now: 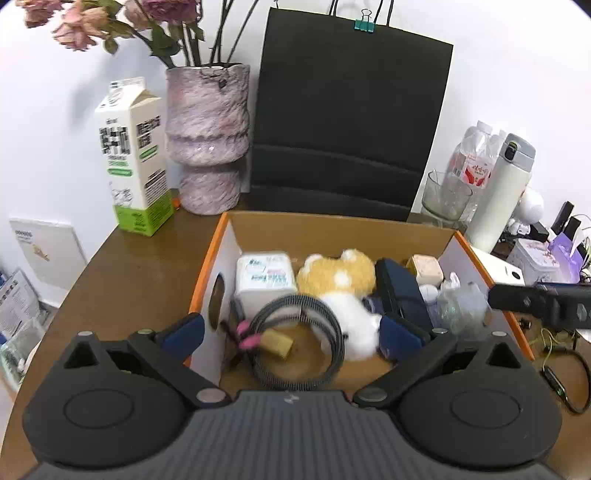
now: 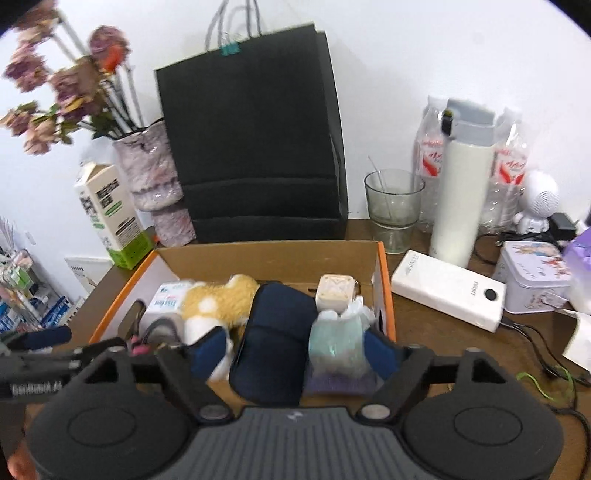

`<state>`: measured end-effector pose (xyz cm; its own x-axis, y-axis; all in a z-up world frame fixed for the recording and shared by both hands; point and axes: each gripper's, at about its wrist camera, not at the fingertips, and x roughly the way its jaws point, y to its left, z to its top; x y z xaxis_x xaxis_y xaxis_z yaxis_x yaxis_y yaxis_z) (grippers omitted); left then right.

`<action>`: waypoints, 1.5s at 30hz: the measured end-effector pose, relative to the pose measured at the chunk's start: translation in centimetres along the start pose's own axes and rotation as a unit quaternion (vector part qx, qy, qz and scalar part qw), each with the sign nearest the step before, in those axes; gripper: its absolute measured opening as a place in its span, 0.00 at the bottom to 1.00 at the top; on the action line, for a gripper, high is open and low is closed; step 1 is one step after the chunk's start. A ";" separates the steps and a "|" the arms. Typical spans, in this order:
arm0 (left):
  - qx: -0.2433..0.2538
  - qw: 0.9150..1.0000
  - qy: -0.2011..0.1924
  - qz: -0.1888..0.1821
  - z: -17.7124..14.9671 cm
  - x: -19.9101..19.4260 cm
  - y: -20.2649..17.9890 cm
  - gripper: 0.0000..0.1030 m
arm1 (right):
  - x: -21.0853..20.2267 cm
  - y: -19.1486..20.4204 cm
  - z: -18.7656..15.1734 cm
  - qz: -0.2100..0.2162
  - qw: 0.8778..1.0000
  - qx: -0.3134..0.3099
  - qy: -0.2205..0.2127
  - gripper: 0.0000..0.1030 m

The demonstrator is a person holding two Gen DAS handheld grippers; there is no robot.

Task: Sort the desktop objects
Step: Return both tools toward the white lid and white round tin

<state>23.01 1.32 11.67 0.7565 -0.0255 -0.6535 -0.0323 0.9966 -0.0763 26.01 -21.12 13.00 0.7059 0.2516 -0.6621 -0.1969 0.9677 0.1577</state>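
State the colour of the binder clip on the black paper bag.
Teal binder clip on the bag; clearest in the left wrist view.

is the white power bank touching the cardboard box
Apart. The right wrist view shows a strip of brown desk between the white power bank and the orange edge of the cardboard box.
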 end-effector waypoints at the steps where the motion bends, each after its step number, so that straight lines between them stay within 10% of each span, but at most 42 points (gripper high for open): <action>1: -0.002 1.000 -0.001 0.002 -0.5 -0.5 0.0 1.00 | -0.6 0.3 -0.9 -0.001 1.000 -0.006 -0.004 0.87; 14: 0.039 0.998 -0.040 0.018 -12.0 -8.6 -1.6 1.00 | -7.7 1.9 -12.7 0.023 0.998 -0.019 -0.051 0.87; 28: -0.021 0.997 -0.078 -0.008 -25.7 -13.4 -0.4 1.00 | -13.6 2.6 -26.5 0.015 0.996 -0.034 -0.082 0.87; 33: -0.022 0.990 -0.138 -0.007 -27.0 -15.4 -0.2 1.00 | -14.9 2.7 -29.6 0.023 0.994 -0.039 -0.095 0.88; 45: -0.028 0.996 -0.079 -0.019 -26.5 -14.0 0.0 1.00 | -14.9 0.6 -29.6 0.060 0.992 0.021 -0.111 0.92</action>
<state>-4.84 -0.41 0.87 0.8516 -0.0459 -0.5222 -0.0350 0.9889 -0.1441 -4.72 -24.85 1.25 0.8123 0.3579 -0.4605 -0.2632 0.9296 0.2582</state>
